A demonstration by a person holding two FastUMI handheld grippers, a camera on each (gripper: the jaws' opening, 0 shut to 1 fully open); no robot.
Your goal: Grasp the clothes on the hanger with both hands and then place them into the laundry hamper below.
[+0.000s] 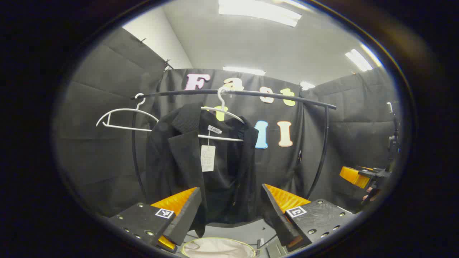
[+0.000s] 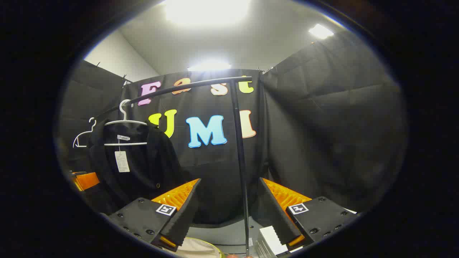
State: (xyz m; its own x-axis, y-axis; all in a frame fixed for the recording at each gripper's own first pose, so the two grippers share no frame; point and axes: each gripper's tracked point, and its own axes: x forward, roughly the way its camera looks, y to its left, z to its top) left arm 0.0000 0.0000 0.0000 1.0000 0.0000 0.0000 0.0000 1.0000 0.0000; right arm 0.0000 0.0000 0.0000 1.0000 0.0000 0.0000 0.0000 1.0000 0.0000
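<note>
A black jacket [image 1: 200,168] with a white tag hangs on a white hanger [image 1: 223,111] from the black rail [image 1: 251,94]. My left gripper [image 1: 231,211] is open in front of its lower hem, not touching it. The hamper [image 1: 218,248] shows its pale rim below. The right gripper [image 1: 362,177] appears far right in the left gripper view. In the right gripper view the jacket [image 2: 136,168] hangs at left, and my right gripper [image 2: 226,211] is open with the rack's upright post [image 2: 241,161] in line between its fingers. The hamper rim [image 2: 200,249] lies below.
An empty white hanger [image 1: 122,116] hangs at the rail's left end. The rack's curved side legs [image 1: 321,154] frame the jacket. A white boxy object [image 2: 270,242] sits on the floor by the post. Black cloth walls close in all sides.
</note>
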